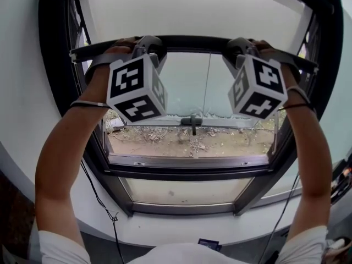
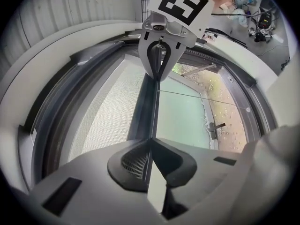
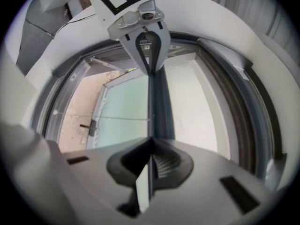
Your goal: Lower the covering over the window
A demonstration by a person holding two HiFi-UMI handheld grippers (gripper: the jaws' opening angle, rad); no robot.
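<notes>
The window covering is a pale mesh screen (image 1: 192, 10) with a dark bottom bar (image 1: 192, 42) running across the upper part of the window. My left gripper (image 1: 147, 44) is shut on the left part of that bar. The right gripper (image 1: 240, 45) is shut on its right part. In the left gripper view the bar (image 2: 146, 107) runs straight out from between the closed jaws of the left gripper (image 2: 150, 142), with the mesh (image 2: 101, 116) on its left. The right gripper view shows the right gripper (image 3: 151, 142) clamped on the bar (image 3: 157, 102) the same way, with the mesh (image 3: 194, 107) on its right.
Below the bar the glass is uncovered and shows gravel ground outside. A dark window handle (image 1: 193, 121) sits low in the pane. The dark window frame (image 1: 181, 172) and a lower fixed pane (image 1: 187, 190) lie beneath. A black cable (image 1: 99, 197) hangs down the wall at left.
</notes>
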